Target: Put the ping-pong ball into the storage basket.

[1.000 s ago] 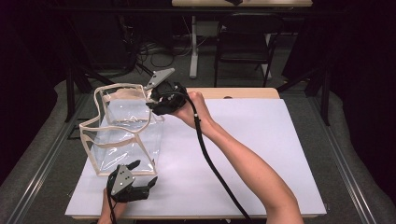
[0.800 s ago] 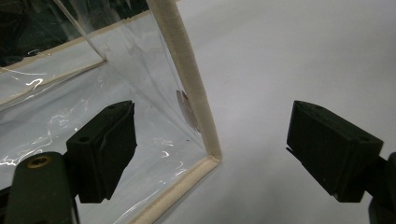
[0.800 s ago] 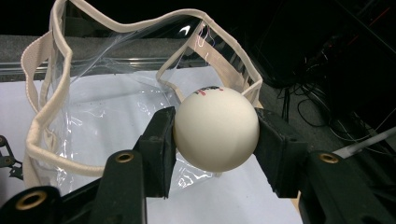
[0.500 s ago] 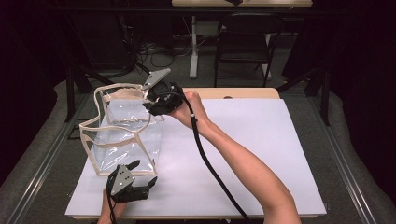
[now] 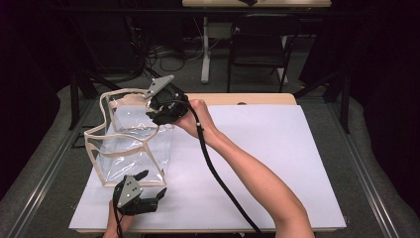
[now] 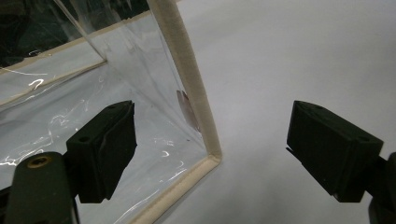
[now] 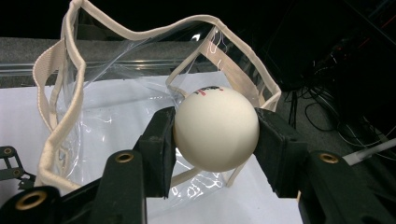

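A clear plastic bag [image 5: 130,144] with cream fabric trim stands open on the white table at the left. My right gripper [image 5: 157,115] hovers over the bag's far right rim, shut on a white ball [image 7: 215,128] with small red and black print. The bag's open mouth [image 7: 140,70] lies just beyond the ball. My left gripper [image 5: 148,184] rests open near the table's front edge, at the bag's near corner. The trimmed corner [image 6: 205,144] of the bag stands between its jaws, nearer the left one.
The white tabletop [image 5: 277,148] stretches to the right of the bag. A black cable [image 5: 218,178] trails along the right forearm. A dark chair [image 5: 257,39] and floor cables sit beyond the table's far edge.
My right gripper with the ball has shifted slightly left, toward the bag's mouth. The left gripper has stayed in place.
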`<action>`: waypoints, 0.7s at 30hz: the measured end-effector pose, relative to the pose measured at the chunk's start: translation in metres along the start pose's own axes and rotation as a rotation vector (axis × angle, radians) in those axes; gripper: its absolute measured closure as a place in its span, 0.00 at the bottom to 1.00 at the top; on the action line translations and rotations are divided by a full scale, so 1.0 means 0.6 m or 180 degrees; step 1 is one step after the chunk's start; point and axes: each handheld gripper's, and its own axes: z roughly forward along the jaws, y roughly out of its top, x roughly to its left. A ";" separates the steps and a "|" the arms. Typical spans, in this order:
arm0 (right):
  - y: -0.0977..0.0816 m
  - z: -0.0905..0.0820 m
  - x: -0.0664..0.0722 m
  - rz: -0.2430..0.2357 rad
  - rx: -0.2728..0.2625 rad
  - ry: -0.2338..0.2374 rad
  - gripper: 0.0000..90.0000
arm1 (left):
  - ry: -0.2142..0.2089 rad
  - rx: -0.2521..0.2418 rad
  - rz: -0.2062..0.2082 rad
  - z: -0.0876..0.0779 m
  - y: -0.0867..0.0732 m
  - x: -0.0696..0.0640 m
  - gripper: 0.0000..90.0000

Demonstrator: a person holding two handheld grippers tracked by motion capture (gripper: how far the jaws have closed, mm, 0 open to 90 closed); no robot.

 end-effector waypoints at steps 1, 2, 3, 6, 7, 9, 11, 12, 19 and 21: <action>0.000 0.001 0.000 -0.0012 0.0007 0.0004 0.56 | 0.0000 0.0000 0.0000 0.000 0.000 0.000 0.18; 0.001 0.001 0.001 -0.0016 0.0001 0.0007 0.56 | -0.0001 -0.0004 -0.0006 0.000 0.000 0.000 0.18; 0.001 0.002 0.002 -0.0013 0.0007 0.0012 0.56 | -0.0001 -0.0004 -0.0008 0.000 0.000 0.000 0.18; 0.001 0.005 0.004 -0.0024 0.0009 0.0020 0.56 | -0.0001 0.0002 -0.0008 0.000 0.000 0.000 0.18; 0.002 0.005 0.004 -0.0012 0.0012 0.0031 0.56 | -0.0001 0.0001 -0.0009 0.000 0.000 0.000 0.18; 0.003 0.006 0.006 -0.0020 0.0009 0.0035 0.56 | -0.0001 0.0001 -0.0003 0.000 0.000 0.000 0.18; 0.003 0.007 0.007 -0.0025 0.0015 0.0039 0.56 | -0.0002 -0.0001 -0.0001 0.000 0.000 0.000 0.18; 0.003 0.008 0.008 -0.0024 0.0017 0.0045 0.56 | 0.0001 -0.0004 -0.0008 0.000 0.000 0.000 0.18; 0.004 0.013 0.011 -0.0030 0.0031 0.0065 0.56 | -0.0003 -0.0004 -0.0003 0.000 0.000 0.000 0.18; 0.004 0.014 0.013 -0.0042 0.0044 0.0080 0.56 | -0.0002 -0.0006 -0.0011 0.000 0.000 0.000 0.18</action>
